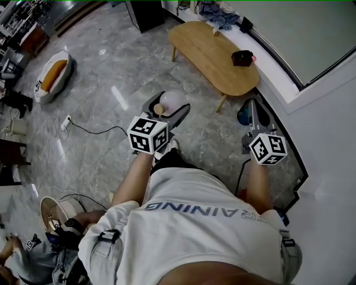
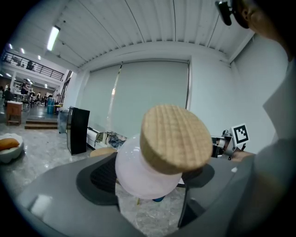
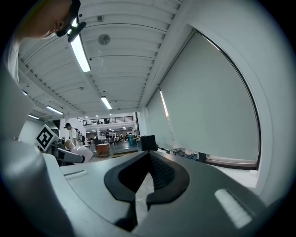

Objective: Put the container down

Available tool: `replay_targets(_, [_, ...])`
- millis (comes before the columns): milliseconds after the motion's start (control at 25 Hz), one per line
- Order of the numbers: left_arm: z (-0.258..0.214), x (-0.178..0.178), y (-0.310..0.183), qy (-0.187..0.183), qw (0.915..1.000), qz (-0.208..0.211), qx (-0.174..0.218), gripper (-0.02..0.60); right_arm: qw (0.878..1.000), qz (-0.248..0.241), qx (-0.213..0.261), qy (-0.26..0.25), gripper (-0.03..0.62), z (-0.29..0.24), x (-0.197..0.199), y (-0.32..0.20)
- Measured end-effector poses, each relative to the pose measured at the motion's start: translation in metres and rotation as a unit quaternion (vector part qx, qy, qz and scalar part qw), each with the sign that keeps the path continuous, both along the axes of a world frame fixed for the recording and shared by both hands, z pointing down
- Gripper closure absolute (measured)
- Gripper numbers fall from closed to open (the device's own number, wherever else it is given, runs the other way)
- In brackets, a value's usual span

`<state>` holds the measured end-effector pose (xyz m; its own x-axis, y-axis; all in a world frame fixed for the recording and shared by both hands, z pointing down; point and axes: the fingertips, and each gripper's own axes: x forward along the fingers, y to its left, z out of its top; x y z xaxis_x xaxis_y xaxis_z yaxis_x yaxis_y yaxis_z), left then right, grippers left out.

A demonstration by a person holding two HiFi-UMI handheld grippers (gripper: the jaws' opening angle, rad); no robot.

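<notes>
A pale, round container (image 1: 174, 101) with a wooden lid (image 1: 159, 108) is held in the air above the marble floor. My left gripper (image 1: 169, 107) is shut on it, jaws wide around its body. In the left gripper view the container (image 2: 141, 178) fills the space between the dark pads, its lid (image 2: 175, 139) facing the camera. My right gripper (image 1: 254, 111) hangs to the right near the wall, shut with nothing in it. In the right gripper view its pads (image 3: 159, 173) meet at the tip, and the container (image 3: 83, 152) shows far left.
A low wooden table (image 1: 214, 53) stands ahead with a black object (image 1: 242, 57) on it and blue cloth (image 1: 218, 16) behind. A blue thing (image 1: 242, 116) lies below the right gripper. A white and orange bed (image 1: 53, 75) and a cable (image 1: 89, 132) lie left.
</notes>
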<state>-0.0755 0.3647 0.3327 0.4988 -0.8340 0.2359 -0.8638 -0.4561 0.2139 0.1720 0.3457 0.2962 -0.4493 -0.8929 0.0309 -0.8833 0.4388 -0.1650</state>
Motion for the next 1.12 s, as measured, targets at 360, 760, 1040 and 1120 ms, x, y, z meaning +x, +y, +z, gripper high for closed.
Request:
replay_targets(360, [0.007,-0.033,-0.064,0.011,0.9997,0.021,-0.007,0.184,1.0,0.008,-0.017,0.015,0.579,0.006,-0.041,-0.057])
replay_targets(760, [0.007,-0.094,-0.144,0.022,0.998,0.058,-0.012,0.184,0.998,0.035,-0.016,0.039,0.579,-0.011,-0.103,-0.128])
replay_targets(1040, [0.024,-0.11,-0.171,0.029,0.9957,0.08,-0.035,0.184,0.997,0.023,-0.041,0.055,0.579,0.008,-0.139,-0.157])
replay_targets(1120, [0.027,-0.113,-0.18,0.024,0.9954,0.085,-0.037,0.184,0.998,0.026,-0.044,0.047,0.579,0.011,-0.142,-0.167])
